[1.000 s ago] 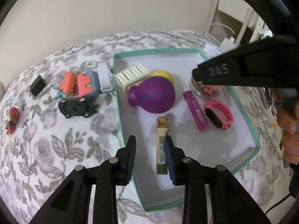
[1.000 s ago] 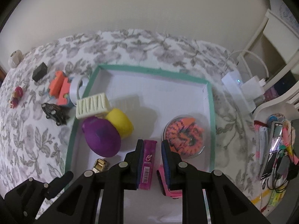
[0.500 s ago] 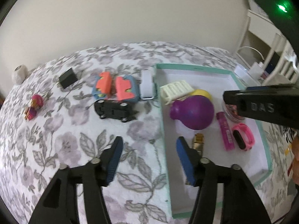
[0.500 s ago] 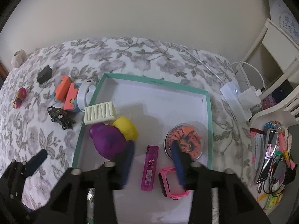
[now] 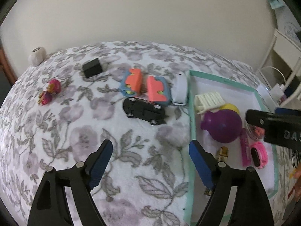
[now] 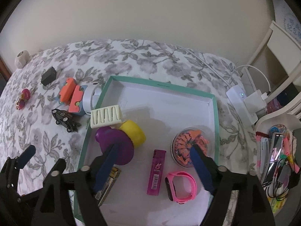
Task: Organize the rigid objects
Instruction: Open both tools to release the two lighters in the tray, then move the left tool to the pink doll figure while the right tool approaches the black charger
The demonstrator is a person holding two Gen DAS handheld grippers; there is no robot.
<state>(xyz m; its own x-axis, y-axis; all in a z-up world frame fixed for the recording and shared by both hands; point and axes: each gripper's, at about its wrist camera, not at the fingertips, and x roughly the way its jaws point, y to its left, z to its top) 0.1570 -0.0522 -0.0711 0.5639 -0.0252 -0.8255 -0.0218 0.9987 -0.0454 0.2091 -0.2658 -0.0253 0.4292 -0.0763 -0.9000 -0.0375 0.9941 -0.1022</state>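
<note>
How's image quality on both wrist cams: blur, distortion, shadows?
Left wrist: strong fisheye bulge curves the floral bedspread; soft focus overall, the black toy car readable. Right wrist: same distortion, sharper; the magenta lighter barcode shows; a soft shadow lies on the teal-rimmed white tray; the open right gripper fingers slightly blurred.

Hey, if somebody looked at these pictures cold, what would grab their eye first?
Probably the teal-edged tray on the floral bedspread, where a big purple ball sits beside a yellow tape roll. Next, the toys left outside it: a black toy car and orange-and-blue puzzle blocks. Both grippers hang open in the foreground, holding nothing.
</note>
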